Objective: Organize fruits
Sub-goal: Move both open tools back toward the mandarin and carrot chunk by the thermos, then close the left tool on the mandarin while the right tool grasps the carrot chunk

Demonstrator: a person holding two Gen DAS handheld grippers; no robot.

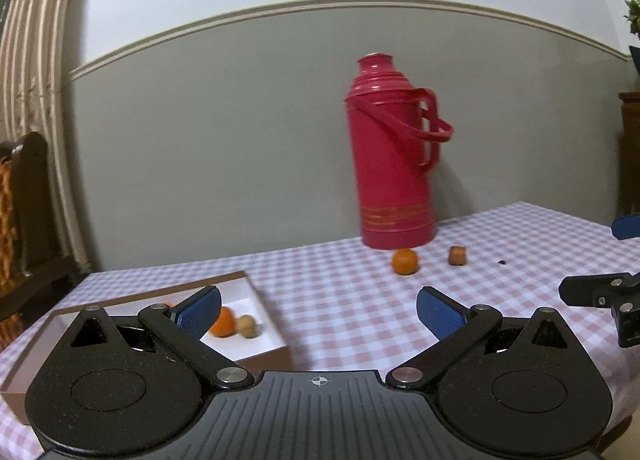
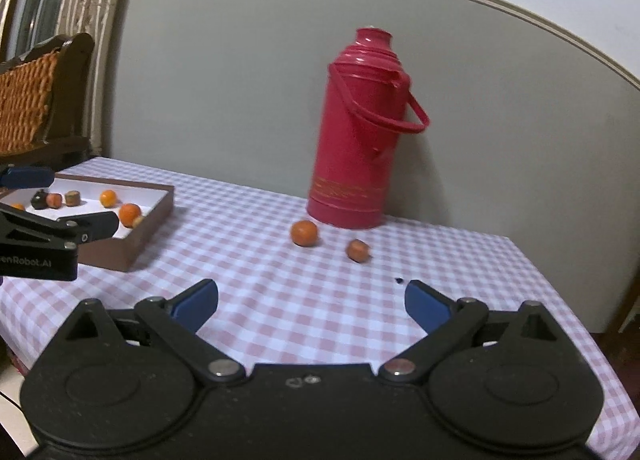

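A red plastic thermos (image 2: 356,132) stands at 12 o'clock on the checked tablecloth (image 2: 280,300). At 9 o'clock, a brown box (image 2: 148,228) holds oranges and smaller fruits. A loose orange (image 2: 305,233) lies by the thermos base. Left gripper (image 1: 319,310) and right gripper (image 2: 311,302) hang released, empty.

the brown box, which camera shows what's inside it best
The right wrist view. There the brown box is seen from above its rim, with several small fruits spread on its white floor. In the left wrist view the left hand-held gripper hides most of the box; only an orange and a pale fruit show.
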